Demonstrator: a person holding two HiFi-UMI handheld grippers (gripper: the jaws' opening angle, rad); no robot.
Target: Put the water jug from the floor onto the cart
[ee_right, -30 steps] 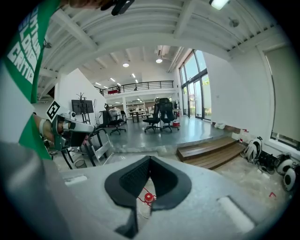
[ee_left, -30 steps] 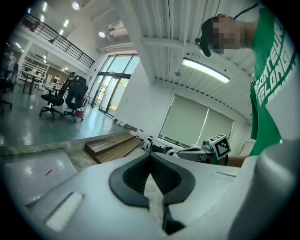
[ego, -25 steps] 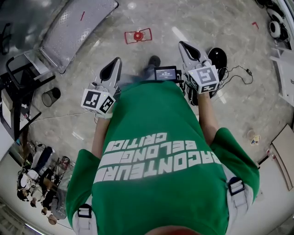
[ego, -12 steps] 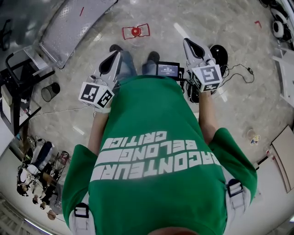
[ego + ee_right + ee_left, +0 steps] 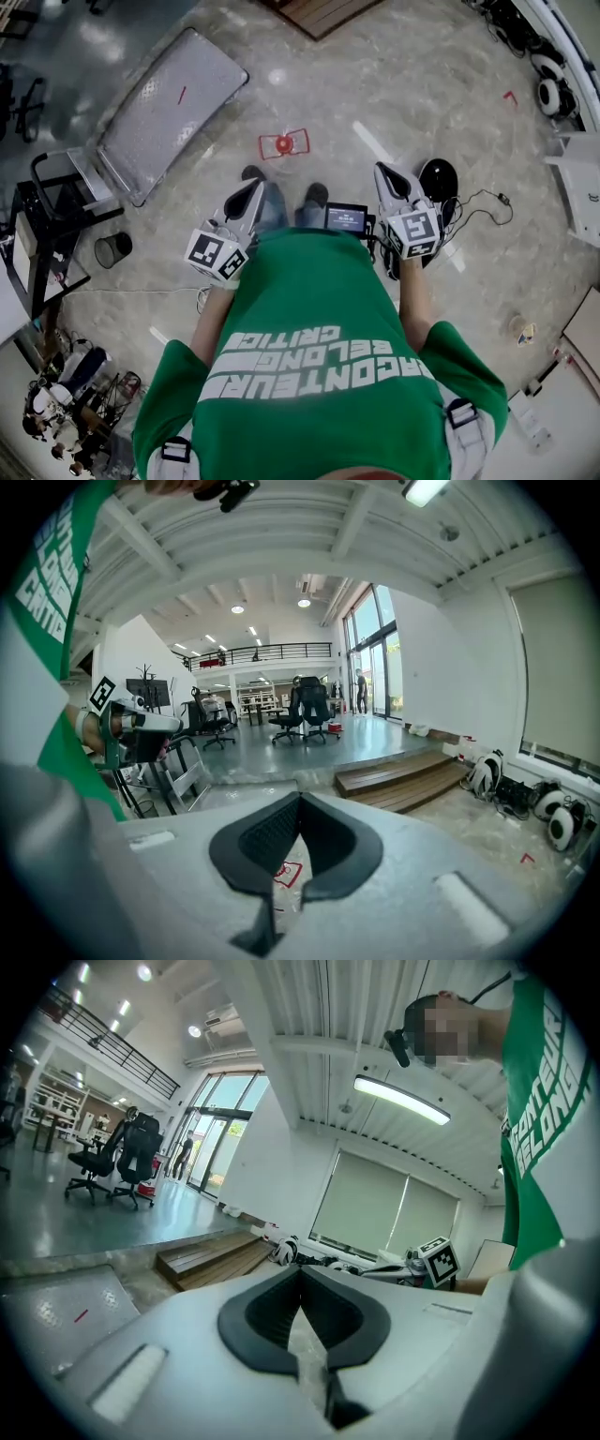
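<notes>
I'm holding the left gripper [image 5: 253, 187] and right gripper [image 5: 383, 172] pinched shut and empty, looking past the person's shoes [image 5: 317, 194] at what seems to be the water jug [image 5: 282, 144], red-capped inside a red floor marking [image 5: 300, 138], with the cart [image 5: 173, 98] lying well apart on the left.

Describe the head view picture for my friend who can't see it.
Seen from above, a person in a green shirt holds the left gripper and right gripper, both shut and empty. A flat metal cart sits ahead, to the left.
</notes>
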